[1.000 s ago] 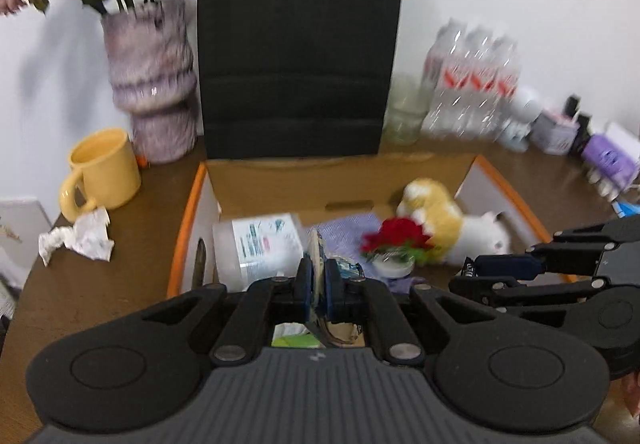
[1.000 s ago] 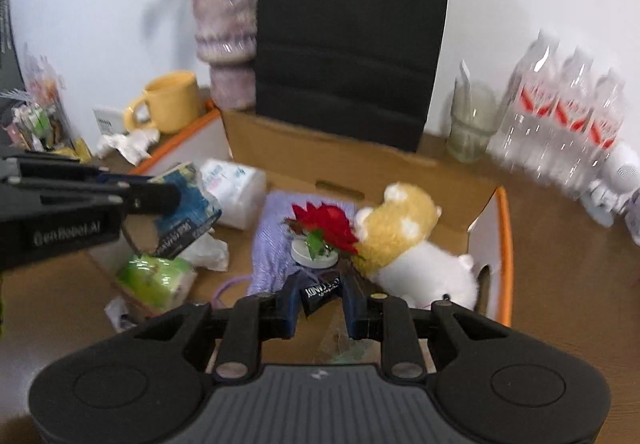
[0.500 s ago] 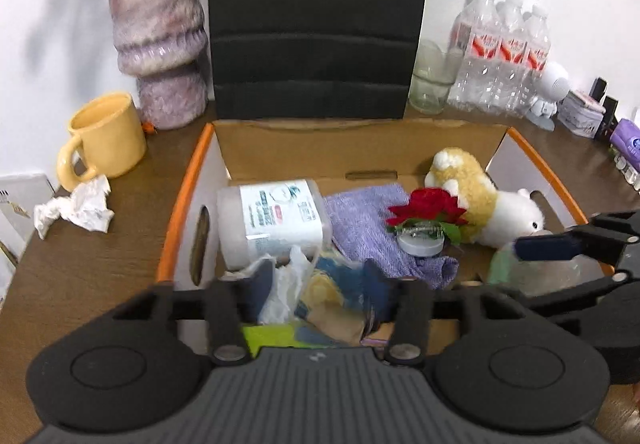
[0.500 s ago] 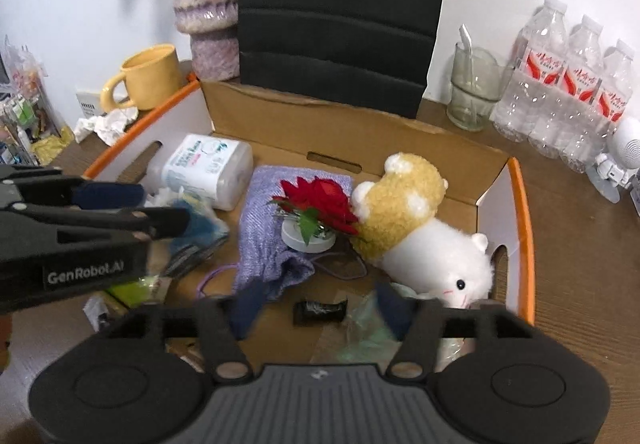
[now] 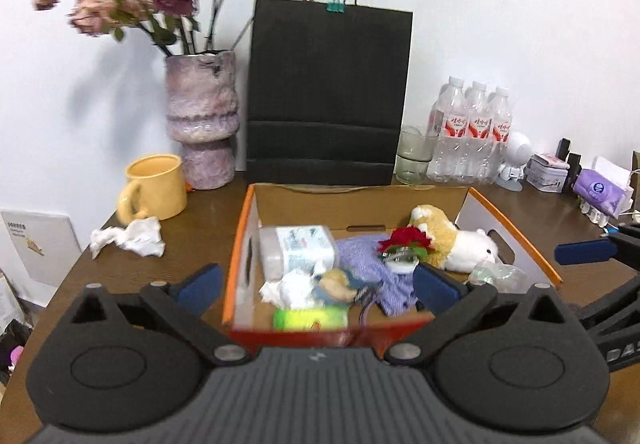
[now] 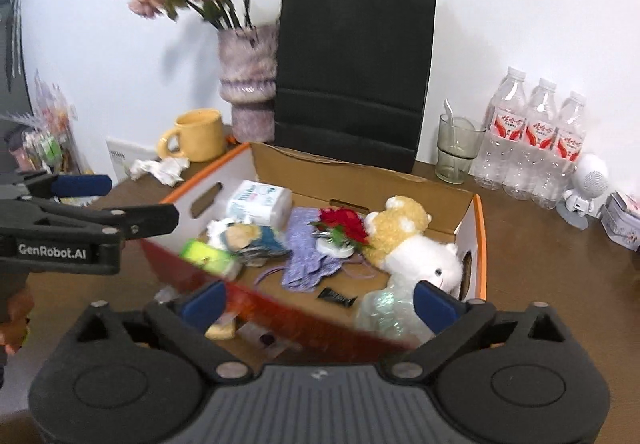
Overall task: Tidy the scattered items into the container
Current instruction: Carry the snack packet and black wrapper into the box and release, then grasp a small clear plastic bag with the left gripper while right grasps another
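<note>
Both grippers, left (image 5: pixel 316 286) and right (image 6: pixel 318 302), hang before the box (image 5: pixel 510 230) with jaws spread wide, holding nothing. Inside lie a green packet (image 5: pixel 310 318), tissue (image 5: pixel 292 286), a blurred, possibly plush blue item (image 6: pixel 256 238), purple cloth (image 5: pixel 366 258), wipes (image 5: pixel 296 248), rose (image 6: pixel 344 222) and plush (image 6: pixel 416 244). Behind, on the table (image 5: pixel 200 228), stands a mug (image 5: pixel 154 186).

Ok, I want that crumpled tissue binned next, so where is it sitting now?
The crumpled tissue lies on the table outside the cardboard box, to its left in both wrist views, just in front of the yellow mug.
</note>
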`<state>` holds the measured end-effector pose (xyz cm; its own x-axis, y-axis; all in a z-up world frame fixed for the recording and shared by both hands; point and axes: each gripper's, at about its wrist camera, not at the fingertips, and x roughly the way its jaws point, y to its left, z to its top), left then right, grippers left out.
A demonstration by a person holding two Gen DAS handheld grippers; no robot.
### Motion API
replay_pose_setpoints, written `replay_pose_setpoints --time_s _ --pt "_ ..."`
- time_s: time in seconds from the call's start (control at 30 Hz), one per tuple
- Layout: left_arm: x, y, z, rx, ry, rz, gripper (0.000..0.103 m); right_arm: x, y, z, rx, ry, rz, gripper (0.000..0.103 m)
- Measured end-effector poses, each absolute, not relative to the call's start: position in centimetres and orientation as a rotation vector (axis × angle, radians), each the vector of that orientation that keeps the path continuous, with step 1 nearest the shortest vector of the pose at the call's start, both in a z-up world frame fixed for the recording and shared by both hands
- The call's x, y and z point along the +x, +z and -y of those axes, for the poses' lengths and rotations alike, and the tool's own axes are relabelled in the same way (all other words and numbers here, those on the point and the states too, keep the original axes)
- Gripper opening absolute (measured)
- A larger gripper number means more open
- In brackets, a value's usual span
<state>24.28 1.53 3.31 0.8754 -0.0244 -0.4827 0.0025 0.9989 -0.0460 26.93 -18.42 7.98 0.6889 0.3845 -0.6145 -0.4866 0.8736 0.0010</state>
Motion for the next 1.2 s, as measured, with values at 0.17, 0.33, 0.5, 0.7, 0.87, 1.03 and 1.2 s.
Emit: replay_pose_setpoints --time_s 0.17,0.33,0.5,0.7,0.87,1.03,1.2 --pt "21.1 1.0 -3.0 -0.091 0.023 -0.486 0.103 23.3 5.6 19.2 -0.095 0.494 -0.635 0.101" --pt "19.6 -1.7 -4.2 -0.134 0.069 -0.507 0.103 22.2 2.5 19.0 -0.083 0.462 -0.644 0.095" --pt "19.7 -3.1 -4.9 -0.114 0.097 -0.527 0.103 22.9 0.2 17.5 -0.111 0.446 -0.696 0.074" --pt "20.3 -4.3 -5.1 -0.091 0.113 -0.550 0.103 24.4 -1.1 15.8 -0.124 0.425 -0.725 0.050" --pt "21.1 -4.9 -4.2 -0.028 0.072 -0.573 0.103 24.7 -1.8 15.1 -0.163 0.441 -0.745 0.025" --pt "23.1 -5.9 -3.1 0.062 0.023 -0.631 0.103 24.6 -1.8 16.0 -0.146 0.469 -0.743 0.011" --pt "24.8 -6.5 -2.5 0.100 -0.005 -0.658 0.102 24.3 -1.9 17.0 -0.133 0.481 -0.736 0.009"
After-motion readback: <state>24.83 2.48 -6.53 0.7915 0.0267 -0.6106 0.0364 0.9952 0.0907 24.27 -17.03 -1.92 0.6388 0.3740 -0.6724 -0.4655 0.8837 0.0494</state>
